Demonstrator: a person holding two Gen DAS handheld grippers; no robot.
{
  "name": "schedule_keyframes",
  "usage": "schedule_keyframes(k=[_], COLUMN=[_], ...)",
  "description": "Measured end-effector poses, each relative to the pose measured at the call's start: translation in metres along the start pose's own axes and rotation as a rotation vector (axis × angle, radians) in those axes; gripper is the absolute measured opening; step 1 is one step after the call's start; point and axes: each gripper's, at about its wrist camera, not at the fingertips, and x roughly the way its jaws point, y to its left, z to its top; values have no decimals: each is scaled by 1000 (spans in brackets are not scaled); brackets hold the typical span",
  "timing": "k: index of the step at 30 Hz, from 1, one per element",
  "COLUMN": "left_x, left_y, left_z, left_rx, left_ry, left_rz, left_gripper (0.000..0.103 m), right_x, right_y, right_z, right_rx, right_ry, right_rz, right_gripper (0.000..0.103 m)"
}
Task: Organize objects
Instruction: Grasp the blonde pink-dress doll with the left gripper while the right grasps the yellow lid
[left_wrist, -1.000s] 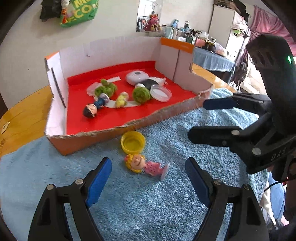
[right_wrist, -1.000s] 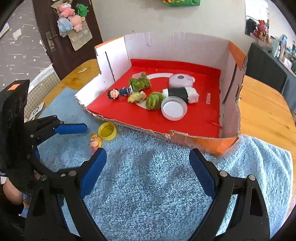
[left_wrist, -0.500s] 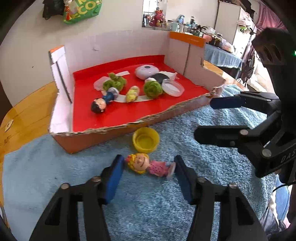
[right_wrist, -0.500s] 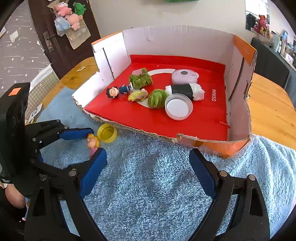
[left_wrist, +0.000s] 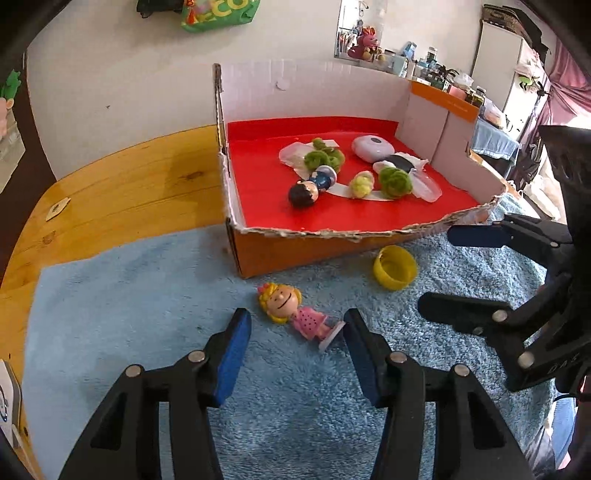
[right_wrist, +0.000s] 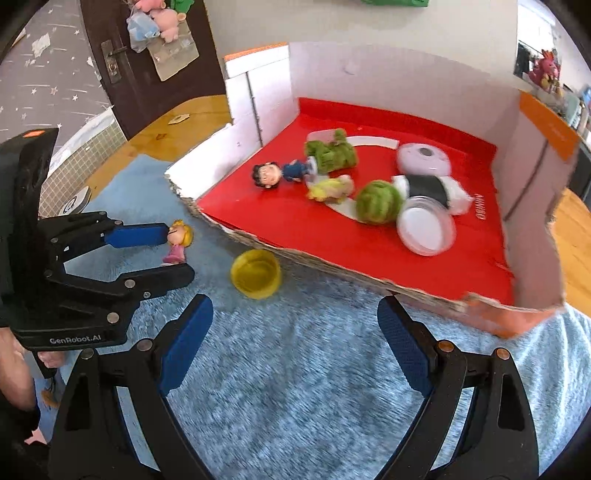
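Left wrist: fingers (left_wrist: 242, 343) narrowed around blonde doll (left_wrist: 295, 313), untouched.

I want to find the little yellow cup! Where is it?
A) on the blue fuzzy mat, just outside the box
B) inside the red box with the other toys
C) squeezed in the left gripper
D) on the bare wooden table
A: the yellow cup lies on the blue mat just in front of the cardboard box's torn front wall, with no gripper touching it.
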Motion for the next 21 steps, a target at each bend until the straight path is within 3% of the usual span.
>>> schedule_keyframes(k=[6, 11, 12, 14, 17, 21], left_x=[-1, 2, 4, 8, 8, 7], left_y=[0, 4, 5, 4, 2, 3], left_z=[6, 11, 11, 10, 7, 6], left_rx=[41, 68, 71, 81, 83, 72], left_ry=[-25, -27, -19, -3, -11, -16], left_rz=[34, 20, 16, 17, 10, 3], left_gripper=[56, 56, 56, 56, 56, 54], right_x=[10, 11, 11, 10, 7, 5], right_y=[13, 15, 15, 16, 13, 12], right_z=[2, 1, 1, 1, -1, -3], right_rx=[-19, -11, -11, -11, -2, 1], right_ry=[4, -5, -8, -17, -25, -34], right_rz=[-9, -28, -38, -59, -63, -52], right_gripper=[91, 88, 85, 63, 44, 32])
